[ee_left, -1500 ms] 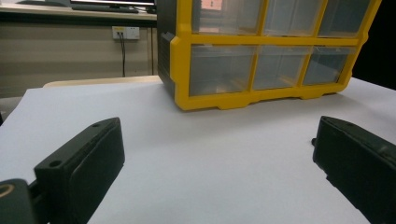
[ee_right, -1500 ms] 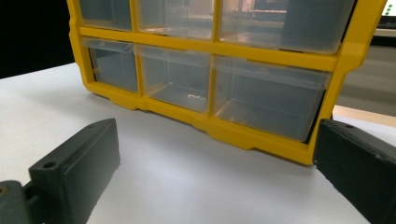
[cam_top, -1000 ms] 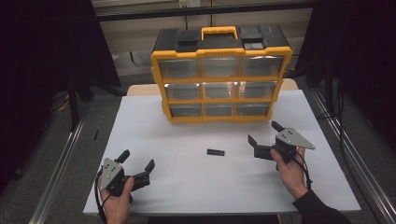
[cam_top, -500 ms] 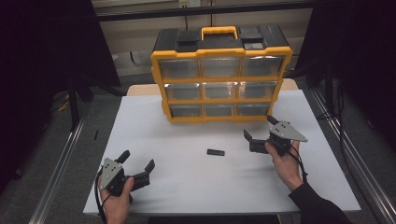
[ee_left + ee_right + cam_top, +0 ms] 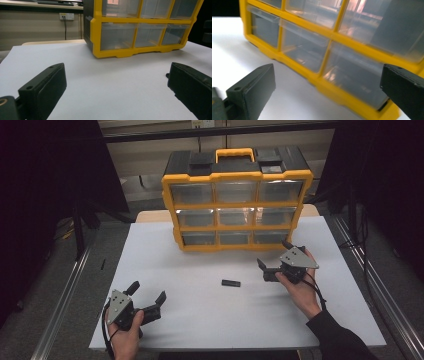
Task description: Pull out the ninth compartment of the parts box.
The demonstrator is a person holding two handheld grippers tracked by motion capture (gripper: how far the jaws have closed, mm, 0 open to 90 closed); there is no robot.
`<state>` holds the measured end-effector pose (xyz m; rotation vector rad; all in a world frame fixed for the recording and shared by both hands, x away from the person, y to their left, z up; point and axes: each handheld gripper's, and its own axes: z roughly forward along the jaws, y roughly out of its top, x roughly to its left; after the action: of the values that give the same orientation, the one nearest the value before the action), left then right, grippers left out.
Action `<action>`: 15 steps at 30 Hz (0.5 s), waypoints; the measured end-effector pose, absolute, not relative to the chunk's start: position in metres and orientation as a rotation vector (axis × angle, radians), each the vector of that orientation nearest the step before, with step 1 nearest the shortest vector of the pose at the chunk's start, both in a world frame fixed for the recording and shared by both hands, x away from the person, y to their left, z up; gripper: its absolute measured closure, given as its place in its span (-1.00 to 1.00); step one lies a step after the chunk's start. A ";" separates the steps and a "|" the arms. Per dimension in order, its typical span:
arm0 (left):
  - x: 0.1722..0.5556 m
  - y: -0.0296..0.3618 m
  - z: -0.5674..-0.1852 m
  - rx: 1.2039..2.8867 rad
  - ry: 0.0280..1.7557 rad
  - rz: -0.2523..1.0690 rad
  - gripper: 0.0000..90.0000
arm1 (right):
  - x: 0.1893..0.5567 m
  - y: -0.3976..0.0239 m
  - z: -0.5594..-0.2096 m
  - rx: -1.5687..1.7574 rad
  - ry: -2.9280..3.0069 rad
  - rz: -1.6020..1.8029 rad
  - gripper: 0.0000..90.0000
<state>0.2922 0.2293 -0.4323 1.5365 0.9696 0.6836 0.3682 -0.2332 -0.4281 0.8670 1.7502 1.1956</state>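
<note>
The table (image 5: 165, 270), covered in white, carries a yellow drawer cabinet (image 5: 237, 200) at its far edge; all nine clear drawers sit closed. My right gripper (image 5: 276, 261) hovers just in front of the cabinet's bottom-right drawer (image 5: 270, 237), jaws spread wide and empty, hand angled toward the cabinet front. Risk: at this slant a jaw could strike the yellow frame instead of the drawer lip, or push the whole cabinet backward, since nothing braces it. My left gripper (image 5: 145, 304) rests low at the near left corner, jaws parted, holding nothing, well apart from the cabinet. A small black bar (image 5: 231, 283) lies on the table between the grippers, nearer the right one; a careless sweep could knock it.
</note>
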 end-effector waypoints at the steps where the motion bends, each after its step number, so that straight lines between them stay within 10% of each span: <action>1: 0.292 0.229 -0.432 1.534 0.971 0.681 -0.95 | 0.372 -0.233 -0.425 0.846 1.744 1.175 -1.00; 15: 0.292 0.229 -0.432 1.538 0.967 0.675 -0.95 | 0.386 -0.229 -0.427 0.590 1.779 0.880 -0.95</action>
<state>0.2916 0.2289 -0.4324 1.5377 0.9668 0.6746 0.3859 -0.2292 -0.4273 0.5898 1.7788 0.8798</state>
